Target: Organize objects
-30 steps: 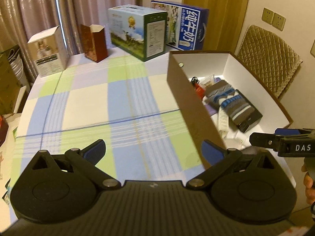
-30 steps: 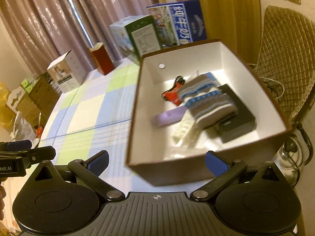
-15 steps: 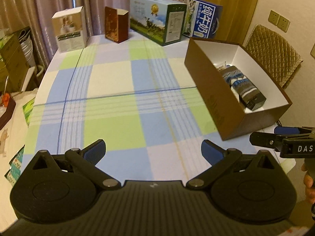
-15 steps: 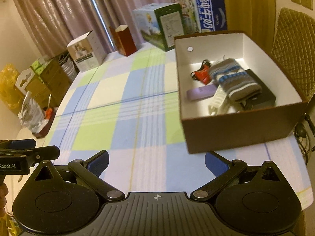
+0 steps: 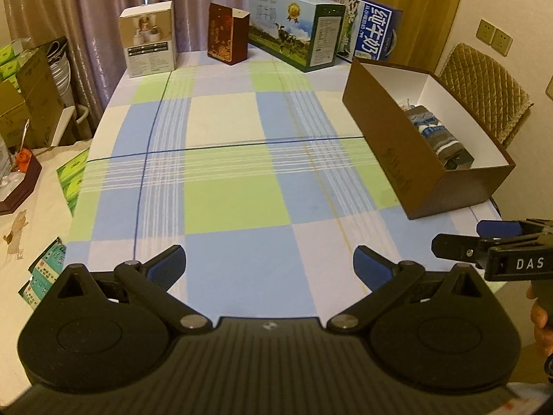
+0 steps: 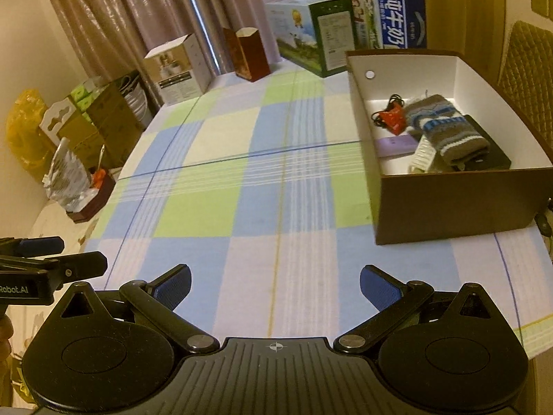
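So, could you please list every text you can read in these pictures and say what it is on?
"纯牛奶": blue milk carton.
"DAS": right gripper, seen from the left wrist.
"Robot.AI": left gripper, seen from the right wrist.
Print on the green carton, white box and brown box: too small.

Both grippers apparently farther from box (image 6: 459,204)

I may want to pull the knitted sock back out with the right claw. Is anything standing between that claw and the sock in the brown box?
Only the brown box's own near wall. The sock lies inside behind it, so the open right claw must go over the rim; the tablecloth between shows nothing else.
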{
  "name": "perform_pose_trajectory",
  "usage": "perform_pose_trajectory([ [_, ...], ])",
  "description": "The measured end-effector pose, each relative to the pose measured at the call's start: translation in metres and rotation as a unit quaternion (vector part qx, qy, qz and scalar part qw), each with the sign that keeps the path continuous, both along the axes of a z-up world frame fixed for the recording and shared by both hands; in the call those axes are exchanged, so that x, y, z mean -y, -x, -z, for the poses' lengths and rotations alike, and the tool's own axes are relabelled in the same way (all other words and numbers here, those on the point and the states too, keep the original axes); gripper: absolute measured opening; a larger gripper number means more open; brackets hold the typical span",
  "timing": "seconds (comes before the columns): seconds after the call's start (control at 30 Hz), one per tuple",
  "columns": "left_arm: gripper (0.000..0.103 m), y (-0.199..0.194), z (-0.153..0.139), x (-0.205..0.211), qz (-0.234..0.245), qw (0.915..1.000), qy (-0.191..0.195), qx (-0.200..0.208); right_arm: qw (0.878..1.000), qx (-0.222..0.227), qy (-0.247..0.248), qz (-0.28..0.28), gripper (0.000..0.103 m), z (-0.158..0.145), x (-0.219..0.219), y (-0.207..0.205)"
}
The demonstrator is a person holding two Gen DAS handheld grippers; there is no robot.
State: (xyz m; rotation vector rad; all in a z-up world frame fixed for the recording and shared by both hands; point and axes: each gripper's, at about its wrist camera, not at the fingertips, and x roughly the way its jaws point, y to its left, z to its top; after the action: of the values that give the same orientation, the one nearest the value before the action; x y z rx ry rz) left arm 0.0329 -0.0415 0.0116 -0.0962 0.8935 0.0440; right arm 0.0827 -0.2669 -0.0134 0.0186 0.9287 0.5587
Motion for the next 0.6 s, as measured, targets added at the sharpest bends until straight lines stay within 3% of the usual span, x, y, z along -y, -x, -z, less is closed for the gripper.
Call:
perform_pose_trajectory([
  [0.6, 0.102, 0.019, 0.003, -0.024, -0.026, 0.9997, 0.004, 0.002, 1.000, 0.003, 0.006, -0.017, 0.101, 0.002, -0.021, 0.012],
])
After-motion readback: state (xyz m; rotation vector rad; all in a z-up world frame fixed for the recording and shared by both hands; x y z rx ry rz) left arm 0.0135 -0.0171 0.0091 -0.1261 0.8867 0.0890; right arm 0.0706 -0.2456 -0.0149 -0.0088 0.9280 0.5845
